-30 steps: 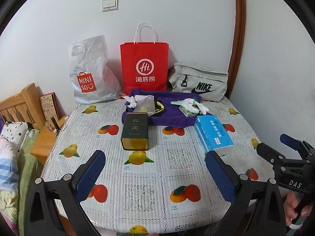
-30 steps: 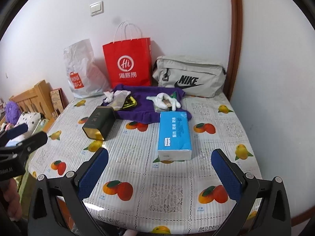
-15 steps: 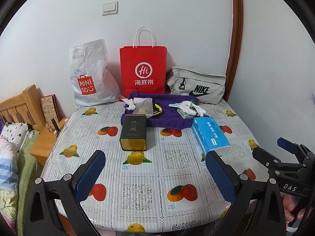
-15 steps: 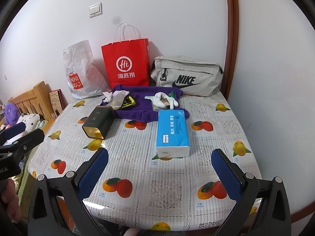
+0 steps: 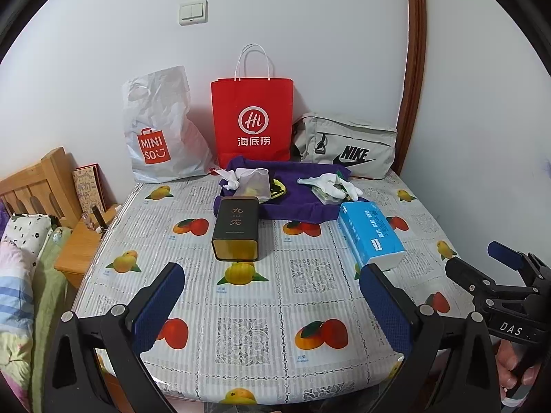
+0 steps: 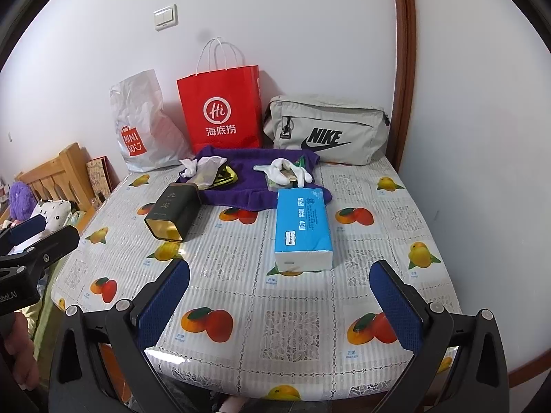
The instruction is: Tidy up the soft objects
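Observation:
A purple cloth (image 5: 296, 203) (image 6: 255, 172) lies at the back of the table. On it rest white gloves (image 5: 330, 183) (image 6: 286, 170), a clear pouch with a white rag (image 5: 253, 186) (image 6: 203, 168) and a yellow-black item (image 6: 227, 175). A blue tissue pack (image 5: 370, 232) (image 6: 303, 227) and a dark tea tin (image 5: 237, 229) (image 6: 174, 211) lie in front of the cloth. My left gripper (image 5: 272, 304) and right gripper (image 6: 279, 304) are both open and empty, above the table's near edge.
A white Miniso bag (image 5: 158, 137), a red paper bag (image 5: 253, 120) and a grey Nike bag (image 5: 346, 146) stand along the back wall. The fruit-print tablecloth (image 5: 275, 292) covers the table. A wooden bed and bedding (image 5: 31, 227) lie left. A wall is on the right.
Both grippers have drawn back and risen a little from the table, so more of the near edge shows. Nothing on the table moved.

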